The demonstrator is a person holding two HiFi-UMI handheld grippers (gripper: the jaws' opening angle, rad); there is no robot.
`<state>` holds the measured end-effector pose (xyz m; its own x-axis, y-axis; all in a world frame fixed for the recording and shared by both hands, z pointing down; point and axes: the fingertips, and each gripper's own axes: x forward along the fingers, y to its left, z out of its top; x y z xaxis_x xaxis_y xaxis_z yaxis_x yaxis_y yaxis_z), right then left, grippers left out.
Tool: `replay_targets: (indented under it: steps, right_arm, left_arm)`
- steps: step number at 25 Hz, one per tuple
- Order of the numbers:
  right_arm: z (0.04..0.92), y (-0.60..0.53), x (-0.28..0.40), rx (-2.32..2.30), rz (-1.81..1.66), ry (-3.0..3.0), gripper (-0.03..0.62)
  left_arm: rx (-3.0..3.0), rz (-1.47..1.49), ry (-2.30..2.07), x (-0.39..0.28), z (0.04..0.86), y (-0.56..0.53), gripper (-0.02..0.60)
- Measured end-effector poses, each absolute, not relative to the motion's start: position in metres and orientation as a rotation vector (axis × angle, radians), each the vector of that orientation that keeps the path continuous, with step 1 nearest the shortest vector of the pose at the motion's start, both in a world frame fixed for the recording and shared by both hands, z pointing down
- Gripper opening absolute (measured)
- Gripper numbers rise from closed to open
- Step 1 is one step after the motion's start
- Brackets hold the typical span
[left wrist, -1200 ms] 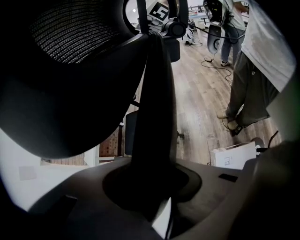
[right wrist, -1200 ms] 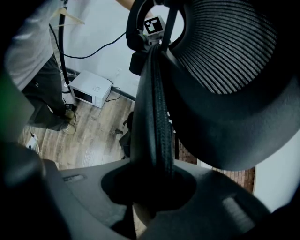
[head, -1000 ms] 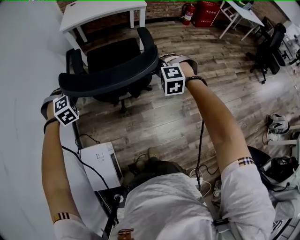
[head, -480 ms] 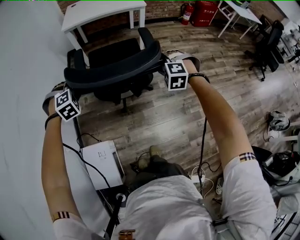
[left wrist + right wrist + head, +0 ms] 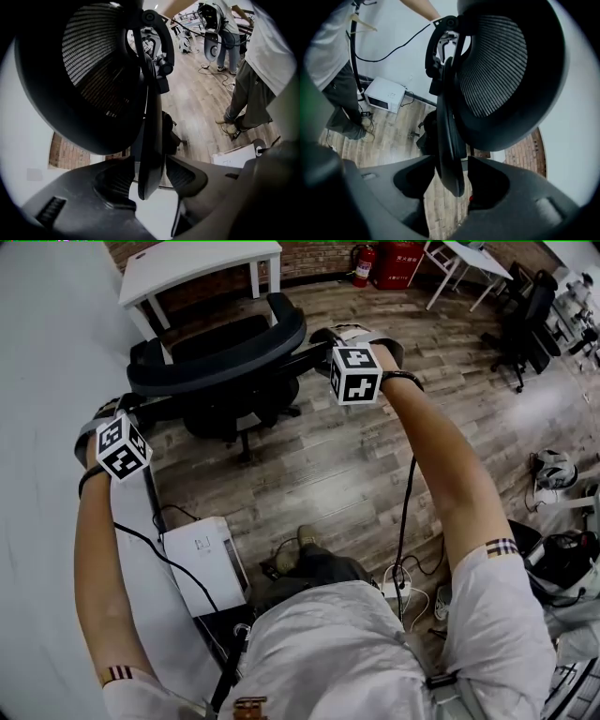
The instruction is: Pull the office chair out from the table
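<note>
Looks like an office workroom: wood-plank floor (image 5: 309, 474), brick wall (image 5: 314, 254) behind a white desk (image 5: 187, 263), black office chair (image 5: 220, 357), another chair (image 5: 527, 320) at the right edge, fire extinguisher (image 5: 362, 266) beside a red cabinet (image 5: 398, 263).

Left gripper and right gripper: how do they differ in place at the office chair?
The left gripper is at the left end of the backrest of the office chair, the right gripper at its right end. In the head view the left one shows lower, nearer the person; the right one shows higher. Shared: the jaws of both are opening, with the backrest's rim between them.
</note>
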<state>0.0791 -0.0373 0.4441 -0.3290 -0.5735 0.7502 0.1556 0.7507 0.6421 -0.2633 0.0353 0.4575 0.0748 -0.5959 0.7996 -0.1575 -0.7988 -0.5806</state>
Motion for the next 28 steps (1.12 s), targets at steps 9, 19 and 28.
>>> replay_targets:
  steps: [9,19,28]
  right_arm:
    - [0.410,0.007,0.082,0.444,-0.734,-1.833,0.209]
    - [0.362,0.072,0.068,0.661,-0.565,-2.269,0.192]
    - [0.334,0.135,0.072,0.723,-0.454,-2.595,0.147]
  left_arm:
    - [-2.139,-1.551,0.884,-0.237,0.420,0.077,0.206]
    - [-2.424,-0.918,1.167,-0.154,0.356,0.133,0.206]
    - [-2.697,-0.103,1.336,-0.060,0.289,0.186,0.190]
